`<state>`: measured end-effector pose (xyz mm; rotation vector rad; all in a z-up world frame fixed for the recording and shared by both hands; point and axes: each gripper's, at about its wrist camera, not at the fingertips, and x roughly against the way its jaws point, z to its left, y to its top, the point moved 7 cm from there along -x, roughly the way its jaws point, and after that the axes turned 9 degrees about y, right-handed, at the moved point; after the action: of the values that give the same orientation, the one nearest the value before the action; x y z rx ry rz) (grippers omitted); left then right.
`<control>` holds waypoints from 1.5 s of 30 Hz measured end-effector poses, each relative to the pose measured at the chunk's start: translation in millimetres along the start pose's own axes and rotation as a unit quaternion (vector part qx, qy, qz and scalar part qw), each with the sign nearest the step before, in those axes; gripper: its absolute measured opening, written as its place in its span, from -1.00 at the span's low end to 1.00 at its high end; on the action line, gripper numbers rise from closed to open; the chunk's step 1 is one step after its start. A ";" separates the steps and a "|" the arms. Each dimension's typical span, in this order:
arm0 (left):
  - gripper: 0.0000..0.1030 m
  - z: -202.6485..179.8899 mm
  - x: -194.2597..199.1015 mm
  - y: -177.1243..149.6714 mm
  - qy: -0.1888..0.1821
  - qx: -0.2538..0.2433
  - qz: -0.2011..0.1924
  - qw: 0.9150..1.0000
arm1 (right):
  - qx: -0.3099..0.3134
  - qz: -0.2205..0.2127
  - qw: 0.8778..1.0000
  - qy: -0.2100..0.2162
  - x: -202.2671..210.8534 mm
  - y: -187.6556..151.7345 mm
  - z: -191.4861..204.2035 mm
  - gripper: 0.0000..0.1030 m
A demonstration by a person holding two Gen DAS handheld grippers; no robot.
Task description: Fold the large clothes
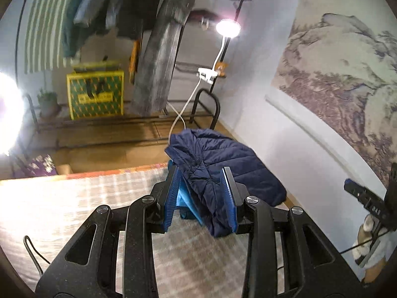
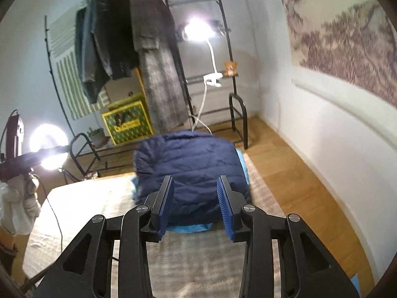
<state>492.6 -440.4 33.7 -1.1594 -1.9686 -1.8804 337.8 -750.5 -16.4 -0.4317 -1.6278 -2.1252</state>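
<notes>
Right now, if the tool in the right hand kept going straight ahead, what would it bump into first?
Most likely the navy puffer jacket lying on the rug; the right tool points down at it with open jaws, though depth is unclear.

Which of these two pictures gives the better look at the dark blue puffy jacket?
The right wrist view: the navy jacket lies folded on the bed, its whole quilted top visible. In the left wrist view the navy jacket appears from the side, bunched, partly hidden behind the gripper's fingers.

Both left tongs [image 1: 200,196] and right tongs [image 2: 196,204] are angled downward, jaws parted and gripping nothing.
</notes>
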 end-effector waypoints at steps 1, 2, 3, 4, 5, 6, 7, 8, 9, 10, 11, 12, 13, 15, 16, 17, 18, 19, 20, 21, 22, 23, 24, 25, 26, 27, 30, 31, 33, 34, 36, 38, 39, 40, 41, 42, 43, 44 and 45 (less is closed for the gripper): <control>-0.35 2.0 18.5 0.9 -0.001 -0.002 -0.007 1.000 | 0.005 -0.008 1.000 -0.002 11.0 2.4 8.7 -0.24; -0.34 4.9 40.7 2.4 -0.001 -0.007 -0.015 1.000 | 0.008 -0.015 1.000 -0.002 21.9 4.8 16.0 -0.21; -0.34 7.8 56.8 3.2 -0.001 -0.008 -0.021 1.000 | 0.010 -0.023 1.000 -0.002 32.2 7.2 23.4 -0.21; -0.34 10.7 76.4 4.6 -0.003 -0.009 -0.029 1.000 | 0.011 -0.030 0.999 -0.002 43.6 9.9 30.8 -0.21; -0.34 13.8 93.1 5.5 -0.004 -0.011 -0.035 0.999 | 0.011 -0.038 0.999 -0.001 55.6 12.6 38.6 -0.21; -0.34 17.4 112.2 7.0 -0.005 -0.012 -0.044 0.999 | 0.013 -0.045 0.999 0.002 64.6 14.8 44.5 -0.21; -0.34 21.6 134.8 8.0 -0.006 -0.014 -0.053 0.998 | 0.015 -0.052 0.999 0.003 76.1 17.5 52.8 -0.20; -0.34 24.8 151.1 8.5 -0.007 -0.017 -0.061 0.998 | 0.018 -0.059 0.998 0.002 85.9 20.0 60.4 -0.17; -0.34 29.5 176.0 9.2 -0.006 -0.018 -0.071 0.997 | 0.023 -0.065 0.998 0.001 95.9 22.3 67.7 -0.12; -0.34 32.4 191.5 9.0 -0.008 -0.019 -0.077 0.997 | 0.028 -0.073 0.997 0.000 106.9 24.9 75.6 -0.10; -0.34 36.3 211.9 8.4 -0.009 -0.021 -0.084 0.996 | 0.031 -0.081 0.996 -0.003 118.7 27.3 83.1 -0.08; -0.34 38.5 224.0 7.8 -0.009 -0.021 -0.088 0.996 | 0.034 -0.086 0.996 -0.003 127.8 28.6 89.1 -0.08; -0.34 42.9 244.8 6.3 -0.010 -0.021 -0.095 0.995 | 0.038 -0.091 0.995 -0.005 137.0 29.9 95.5 -0.07; -0.25 48.3 271.1 1.4 -0.013 -0.020 -0.102 0.995 | 0.041 -0.099 0.994 -0.009 154.7 31.3 107.6 -0.04; -0.16 50.4 281.4 -1.1 -0.013 -0.020 -0.104 0.994 | 0.043 -0.101 0.994 -0.011 161.6 30.6 111.7 0.00; 0.06 52.8 291.8 -4.2 -0.013 -0.018 -0.106 0.994 | 0.045 -0.103 0.994 -0.013 170.0 29.3 117.4 0.10; 0.18 56.9 304.2 -10.1 -0.013 -0.016 -0.107 0.994 | 0.046 -0.105 0.993 -0.013 175.4 27.9 121.5 0.17; 0.19 58.2 311.0 -14.3 -0.015 -0.016 -0.107 0.994 | 0.047 -0.108 0.993 -0.015 182.7 24.8 126.6 0.17; 0.19 59.5 317.4 -19.3 -0.016 -0.018 -0.106 0.994 | 0.049 -0.108 0.993 -0.015 187.2 22.1 130.1 0.17; 0.21 60.8 324.6 -27.7 -0.019 -0.021 -0.103 0.994 | 0.051 -0.108 0.993 -0.016 191.6 18.5 134.2 0.19; 0.24 60.9 327.2 -33.8 -0.021 -0.023 -0.099 0.995 | 0.052 -0.107 0.993 -0.020 195.3 13.9 137.0 0.21; 0.34 61.2 328.6 -40.5 -0.022 -0.023 -0.096 0.995 | 0.051 -0.106 0.993 -0.026 197.8 8.3 139.1 0.28; 0.45 61.8 330.8 -52.3 -0.025 -0.022 -0.091 0.995 | 0.049 -0.105 0.993 -0.029 200.7 3.0 141.7 0.35; 0.47 61.8 329.5 -60.5 -0.028 -0.022 -0.086 0.996 | 0.046 -0.105 0.993 -0.031 201.5 -3.9 143.7 0.38; 0.47 61.2 327.8 -68.3 -0.030 -0.023 -0.080 0.996 | 0.045 -0.103 0.993 -0.032 201.3 -11.4 146.0 0.39; 0.47 58.1 324.0 -81.6 -0.034 -0.026 -0.070 0.997 | 0.044 -0.101 0.993 -0.034 201.1 -18.5 147.7 0.39; 0.48 53.2 315.9 -106.9 -0.045 -0.029 -0.046 0.997 | 0.044 -0.096 0.994 -0.042 201.9 -39.5 154.1 0.44; 0.48 51.7 312.7 -116.4 -0.047 -0.030 -0.039 0.998 | 0.047 -0.094 0.993 -0.049 200.0 -47.2 157.1 0.48; 0.48 49.3 309.1 -132.5 -0.043 -0.034 -0.036 0.998 | 0.052 -0.093 0.993 -0.054 199.9 -57.6 163.2 0.57; 0.48 48.4 307.3 -139.3 -0.041 -0.035 -0.036 0.998 | 0.054 -0.093 0.993 -0.057 198.5 -62.9 165.7 0.58; 0.53 45.4 303.9 -152.1 -0.039 -0.039 -0.037 0.998 | 0.053 -0.089 0.993 -0.062 194.2 -72.4 170.6 0.58; 0.56 41.1 299.3 -163.1 -0.035 -0.048 -0.038 0.997 | 0.053 -0.081 0.993 -0.066 185.8 -81.9 175.0 0.59; 0.56 39.9 297.4 -167.0 -0.033 -0.052 -0.039 0.997 | 0.054 -0.079 0.993 -0.070 182.6 -85.4 176.5 0.61; 0.56 37.3 294.3 -171.6 -0.030 -0.059 -0.040 0.997 | 0.054 -0.077 0.993 -0.077 176.9 -89.6 179.1 0.63; 0.57 35.8 291.4 -174.7 -0.028 -0.063 -0.040 0.997 | 0.055 -0.075 0.992 -0.080 173.6 -92.9 181.8 0.64; 0.57 33.8 288.0 -178.4 -0.025 -0.066 -0.042 0.997 | 0.057 -0.073 0.992 -0.082 167.4 -96.1 185.1 0.64; 0.57 33.1 285.3 -180.2 -0.025 -0.067 -0.042 0.997 | 0.059 -0.071 0.992 -0.083 163.6 -98.3 186.8 0.64; 0.58 32.5 282.5 -182.0 -0.025 -0.067 -0.042 0.997 | 0.060 -0.070 0.992 -0.084 158.8 -101.0 189.8 0.65; 0.62 32.5 277.6 -184.6 -0.029 -0.064 -0.040 0.997 | 0.061 -0.069 0.992 -0.085 153.0 -102.6 192.7 0.65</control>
<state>199.5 -279.9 56.7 -1.1982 -1.9776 -2.0621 151.6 -564.1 23.8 -0.4849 -1.9235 -2.1214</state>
